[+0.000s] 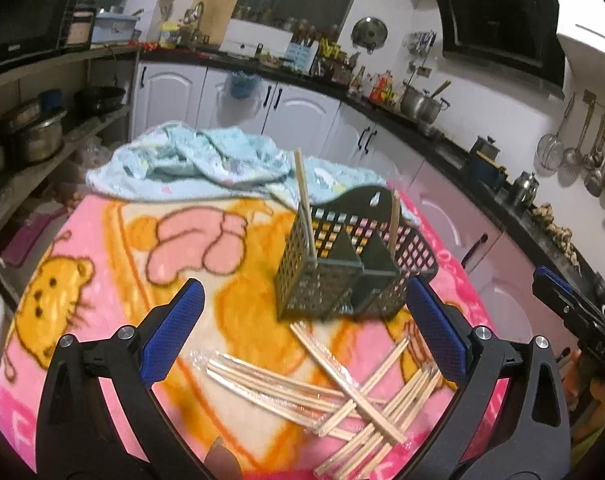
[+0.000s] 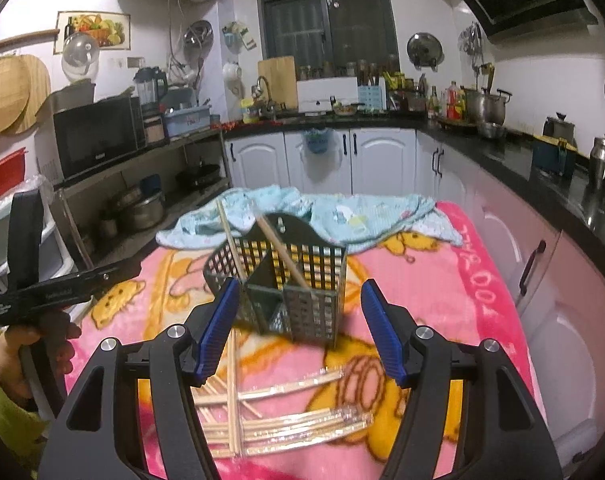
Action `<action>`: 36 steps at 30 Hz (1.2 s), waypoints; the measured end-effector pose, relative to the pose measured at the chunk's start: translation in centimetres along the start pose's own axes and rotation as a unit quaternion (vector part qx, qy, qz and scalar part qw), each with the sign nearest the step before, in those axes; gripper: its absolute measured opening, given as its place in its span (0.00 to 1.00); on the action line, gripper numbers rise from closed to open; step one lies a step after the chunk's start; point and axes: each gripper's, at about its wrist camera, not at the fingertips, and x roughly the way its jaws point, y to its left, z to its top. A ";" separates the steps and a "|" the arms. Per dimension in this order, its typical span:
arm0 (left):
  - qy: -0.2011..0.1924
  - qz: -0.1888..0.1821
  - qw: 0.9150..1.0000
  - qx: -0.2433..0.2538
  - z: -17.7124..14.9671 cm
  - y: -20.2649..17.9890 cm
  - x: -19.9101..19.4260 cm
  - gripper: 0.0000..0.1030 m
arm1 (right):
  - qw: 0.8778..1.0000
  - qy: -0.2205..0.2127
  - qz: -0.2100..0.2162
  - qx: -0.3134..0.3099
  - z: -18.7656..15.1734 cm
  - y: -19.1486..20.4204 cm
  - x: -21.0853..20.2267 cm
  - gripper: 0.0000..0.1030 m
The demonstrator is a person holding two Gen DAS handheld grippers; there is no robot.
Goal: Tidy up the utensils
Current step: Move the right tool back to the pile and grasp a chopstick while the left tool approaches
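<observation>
Pink cartoon blanket (image 1: 114,264) covers the work surface in both wrist views. Crumpled light-blue cloth (image 1: 190,160) lies at its far edge, toward 12 o'clock.

Dark perforated utensil caddy (image 1: 342,272) stands on the blanket, centre of the surface, just this side of the cloth. Two wooden chopsticks stand in it, tilted: one (image 1: 304,204) in the left compartment, the other (image 1: 394,220) in the right one, as the left wrist view shows it.

Left gripper (image 1: 302,320): blue-padded fingers spread wide, nothing between them, hovering above the blanket with the caddy at 12 o'clock.

Right gripper (image 2: 298,320): fingers spread, empty, caddy between and beyond the tips at 12 o'clock; contact cannot be told.

Loose chopsticks pile (image 1: 342,404), some in clear wrap, lies criss-crossed on the blanket at 6 o'clock from the caddy, near both grippers.
</observation>
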 end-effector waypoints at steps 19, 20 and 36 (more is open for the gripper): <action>0.105 0.004 0.995 -0.003 -4.1 -0.2 6.3 0.90 | 0.997 0.081 -0.017 0.003 -5.3 -1.4 3.9 0.59; 0.112 0.005 0.994 -0.005 -4.4 -0.2 6.8 0.90 | 0.996 0.085 -0.018 0.004 -5.7 -1.4 4.1 0.59; 0.208 0.003 0.977 -0.049 -6.1 0.1 13.6 0.65 | 0.984 0.176 -0.017 0.026 -8.8 -4.3 11.3 0.42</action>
